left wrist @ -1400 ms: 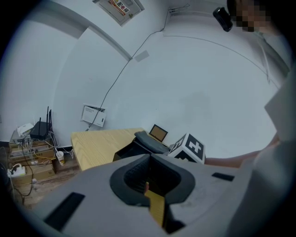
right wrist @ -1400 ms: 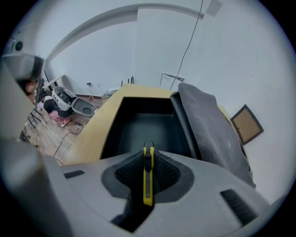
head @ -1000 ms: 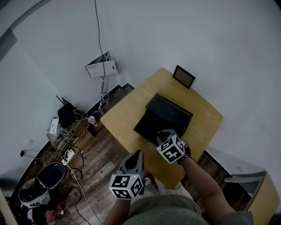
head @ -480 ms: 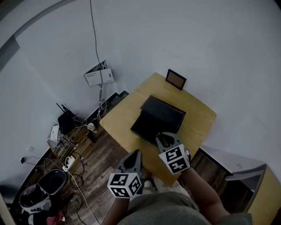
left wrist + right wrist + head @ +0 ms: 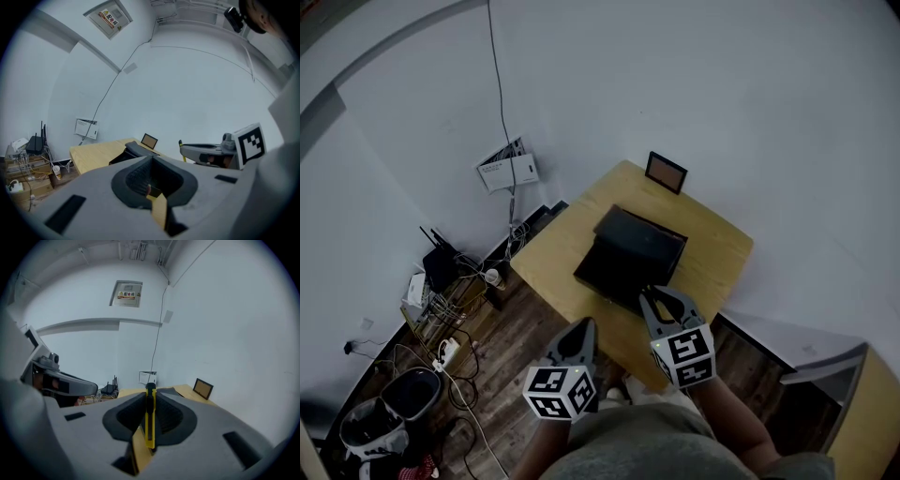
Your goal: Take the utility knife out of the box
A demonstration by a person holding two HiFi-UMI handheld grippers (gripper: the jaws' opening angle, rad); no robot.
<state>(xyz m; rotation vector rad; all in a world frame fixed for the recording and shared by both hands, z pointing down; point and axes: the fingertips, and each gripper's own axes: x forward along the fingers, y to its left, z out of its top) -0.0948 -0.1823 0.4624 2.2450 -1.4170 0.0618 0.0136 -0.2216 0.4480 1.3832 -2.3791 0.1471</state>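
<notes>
Right gripper (image 5: pixel 659 298) risen off box (image 5: pixel 623 255), clamping utility knife (image 5: pixel 150 418); left gripper (image 5: pixel 583 328) closed, empty.

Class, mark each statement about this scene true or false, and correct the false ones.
1. The right gripper grips a yellow utility knife. True.
2. The utility knife lies inside the black box. False: it is out of the box, between the right gripper's jaws.
3. The box stands open on the wooden table. True.
4. The picture frame lies at the table's near edge. False: it stands at the far edge, by the wall.
5. The left gripper holds the box's lid. False: it is off the box, beside the right gripper.
</notes>
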